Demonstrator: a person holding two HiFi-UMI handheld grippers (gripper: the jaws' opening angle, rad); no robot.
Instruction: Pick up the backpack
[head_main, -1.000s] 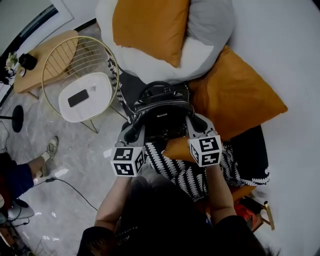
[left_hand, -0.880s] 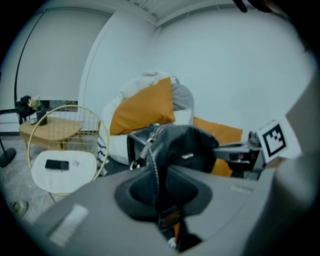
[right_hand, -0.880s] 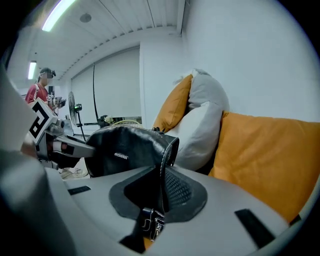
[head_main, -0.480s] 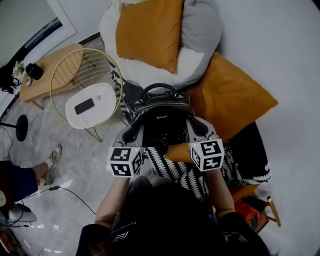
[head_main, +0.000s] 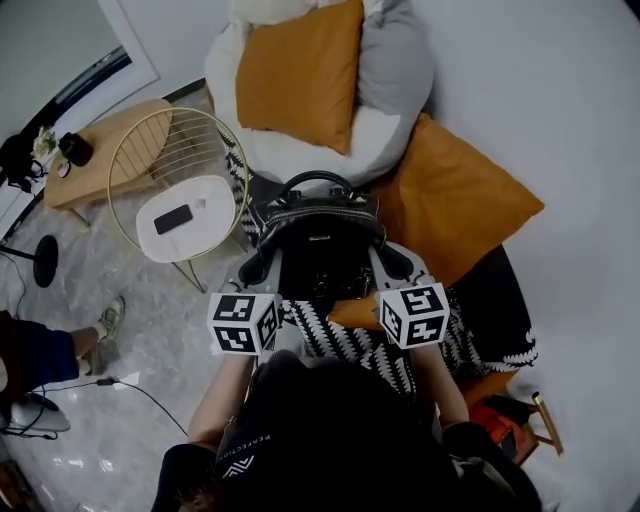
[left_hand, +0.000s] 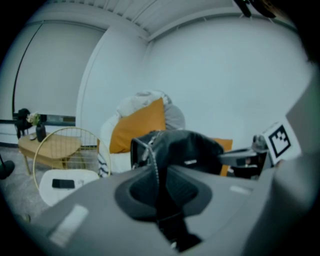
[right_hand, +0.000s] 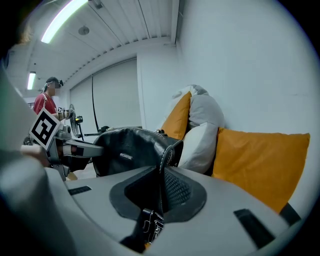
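A black leather backpack (head_main: 322, 243) hangs above the patterned seat, held from both sides. My left gripper (head_main: 262, 264) is shut on its left strap (left_hand: 156, 170), which runs between the pads (left_hand: 182, 186). My right gripper (head_main: 396, 258) grips the right strap (right_hand: 164, 167), its jaws closing tighter on it; a buckle (right_hand: 150, 225) dangles below. The backpack's body (left_hand: 184, 146) fills the middle of the left gripper view. In the right gripper view the backpack (right_hand: 127, 145) sits left of centre, with the left gripper (right_hand: 75, 147) beyond it.
Orange cushions (head_main: 300, 65) (head_main: 462, 200) and a grey-white beanbag (head_main: 400, 70) lie behind the backpack. At left stand a gold wire frame (head_main: 165, 145), a white side table (head_main: 200, 225) with a phone (head_main: 172, 217), and a wooden table (head_main: 95, 150). Another person's foot (head_main: 105, 320) and a cable lie on the floor.
Both grippers have risen together with the backpack hanging between them. The grip on both straps is unchanged.
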